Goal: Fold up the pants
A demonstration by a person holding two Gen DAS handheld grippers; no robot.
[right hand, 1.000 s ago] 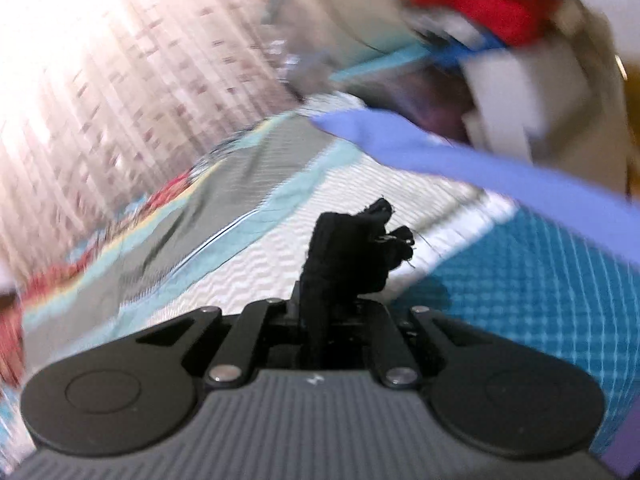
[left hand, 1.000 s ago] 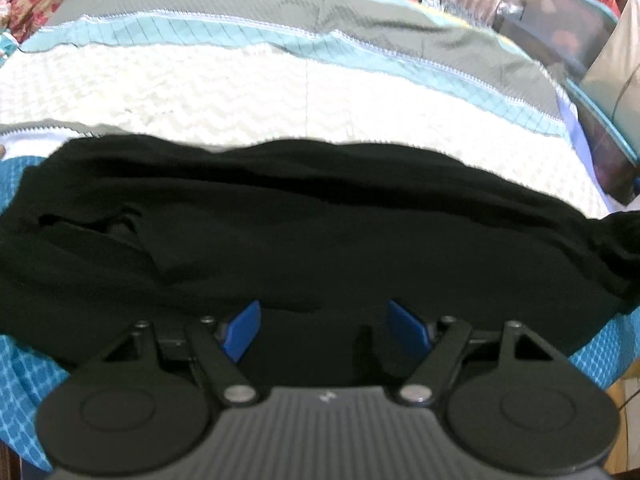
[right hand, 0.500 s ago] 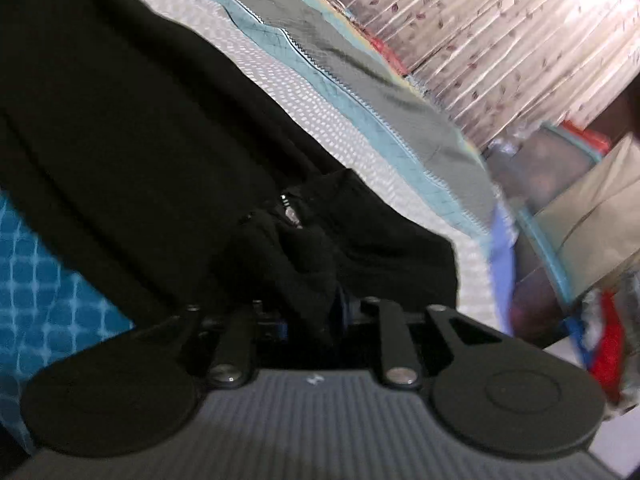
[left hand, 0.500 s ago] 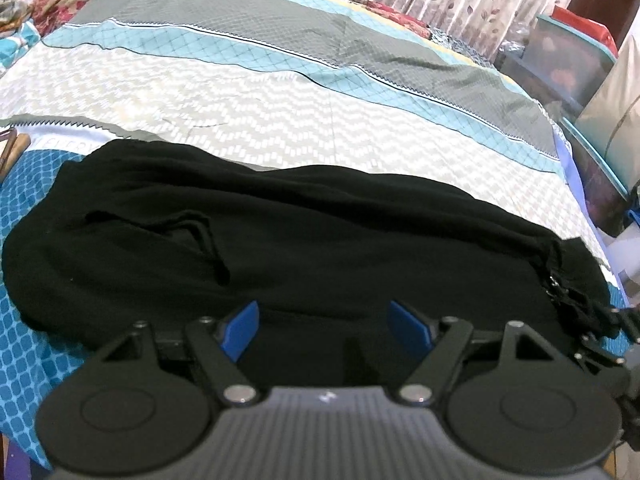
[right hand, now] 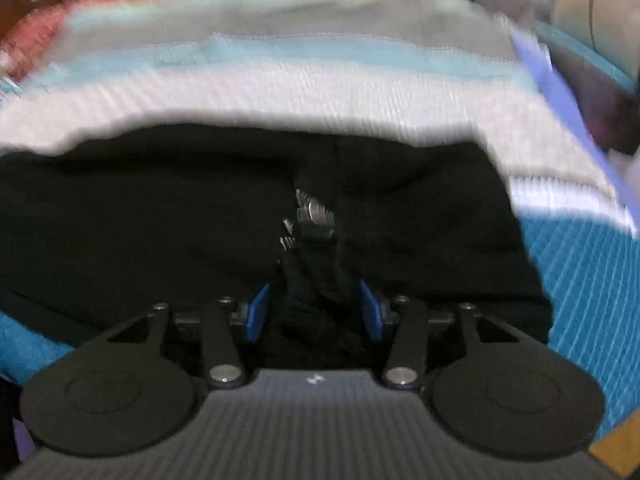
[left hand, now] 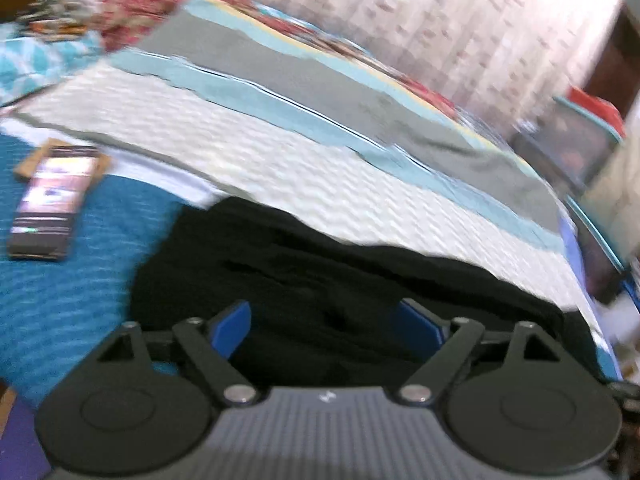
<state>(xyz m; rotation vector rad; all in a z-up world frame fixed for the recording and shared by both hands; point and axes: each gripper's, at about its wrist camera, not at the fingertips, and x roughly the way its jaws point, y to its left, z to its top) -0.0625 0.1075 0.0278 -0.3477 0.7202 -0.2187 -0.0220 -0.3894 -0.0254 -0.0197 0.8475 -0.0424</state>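
Note:
Black pants (left hand: 320, 280) lie in a long, rumpled band across the bed's near side. My left gripper (left hand: 326, 328) hovers over their left part, its jaws wide and still opening; the blue pads (left hand: 236, 326) touch no cloth. In the right wrist view the pants (right hand: 160, 220) fill the middle, with a metal zipper (right hand: 314, 214) showing. My right gripper (right hand: 313, 314) sits low over that end with its jaws opening. A ridge of black cloth lies loose between its pads (right hand: 256, 316).
The bedspread (left hand: 280, 152) has white, teal and grey stripes, with a blue patterned part (left hand: 80, 280) near me. A phone (left hand: 52, 200) lies on that blue part at the left. Storage bins (left hand: 580, 148) stand beyond the bed's right edge, curtains behind.
The right gripper, shut on the pants' end and held high, swung down onto the bed and its jaws parted. The left gripper shifted left, bringing the phone into view, and widened slightly.

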